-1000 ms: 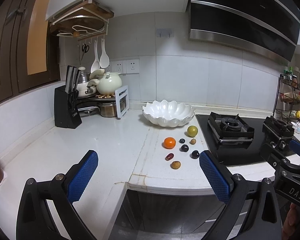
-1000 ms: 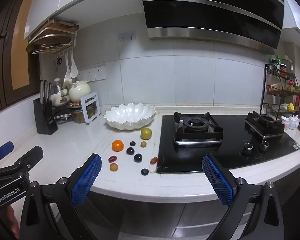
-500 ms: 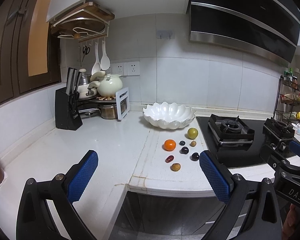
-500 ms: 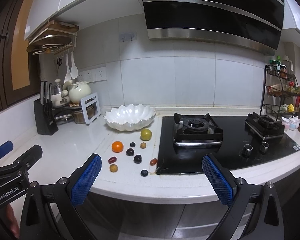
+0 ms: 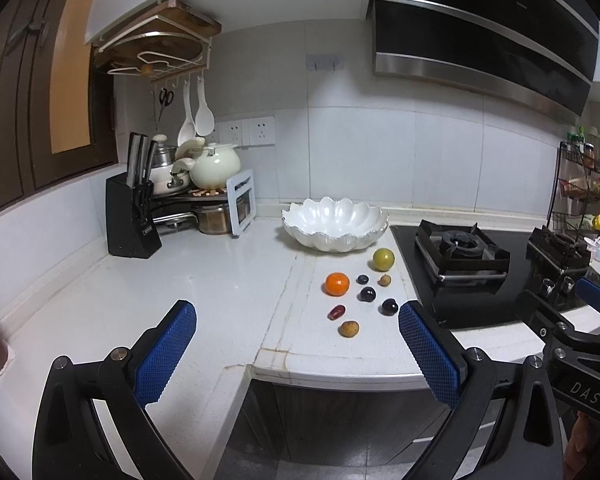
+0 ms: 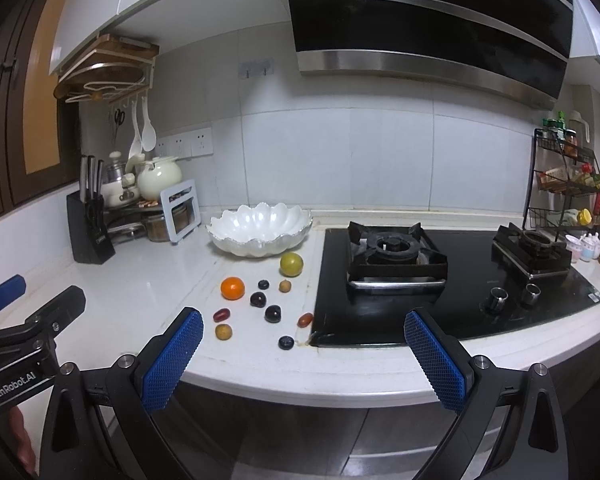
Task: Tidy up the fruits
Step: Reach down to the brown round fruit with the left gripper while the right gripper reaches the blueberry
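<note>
Left claw [image 5: 296, 354] raised slightly, bowl [image 5: 336, 226] and fruits lower in view

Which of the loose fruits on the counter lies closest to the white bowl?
The yellow-green round fruit, the largest of the loose pieces, sits just in front of the white scalloped bowl, at its stove-side end. The orange one and the small dark ones lie farther forward.

Dim indoor kitchen light from above, cool and even; both fisheye views bend straight lines strongly, and black vignette fills the corners; the white wall tiles [image 6: 380, 160] are the brightest area, softly lit without harsh glare; the range hood [image 6: 428, 24] shows a pale reflected band along its steel edge; the glossy black stove top [image 6: 480, 320] carries faint sheen; shadows under the fruit are soft; focus is fairly sharp centrally, slightly grainy toward the edges.
</note>
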The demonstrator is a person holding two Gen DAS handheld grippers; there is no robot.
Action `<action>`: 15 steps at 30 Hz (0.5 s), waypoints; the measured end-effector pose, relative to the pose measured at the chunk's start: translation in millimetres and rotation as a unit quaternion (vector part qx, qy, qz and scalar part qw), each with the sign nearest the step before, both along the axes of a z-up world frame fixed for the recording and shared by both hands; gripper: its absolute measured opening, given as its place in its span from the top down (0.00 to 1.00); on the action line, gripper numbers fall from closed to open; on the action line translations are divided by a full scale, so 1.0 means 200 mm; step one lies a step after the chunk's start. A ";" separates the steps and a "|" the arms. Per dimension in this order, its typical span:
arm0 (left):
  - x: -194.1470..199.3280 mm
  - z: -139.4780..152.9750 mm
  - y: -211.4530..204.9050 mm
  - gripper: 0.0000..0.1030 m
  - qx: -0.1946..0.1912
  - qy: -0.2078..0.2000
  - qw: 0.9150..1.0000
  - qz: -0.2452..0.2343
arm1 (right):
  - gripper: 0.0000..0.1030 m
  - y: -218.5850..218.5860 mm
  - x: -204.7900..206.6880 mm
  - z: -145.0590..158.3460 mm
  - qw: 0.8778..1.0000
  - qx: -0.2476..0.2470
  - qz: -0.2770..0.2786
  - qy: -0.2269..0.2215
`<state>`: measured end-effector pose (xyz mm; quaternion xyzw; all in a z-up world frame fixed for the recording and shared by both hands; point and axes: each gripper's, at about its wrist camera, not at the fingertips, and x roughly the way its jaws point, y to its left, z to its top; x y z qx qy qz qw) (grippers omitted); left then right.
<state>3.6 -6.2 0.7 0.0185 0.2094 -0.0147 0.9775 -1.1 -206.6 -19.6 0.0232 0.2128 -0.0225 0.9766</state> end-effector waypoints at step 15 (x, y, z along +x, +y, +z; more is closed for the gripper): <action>0.09 -0.10 -0.11 0.00 0.030 0.026 0.999 -0.012 | 0.05 -0.05 0.10 -0.16 0.999 -0.003 0.028 0.034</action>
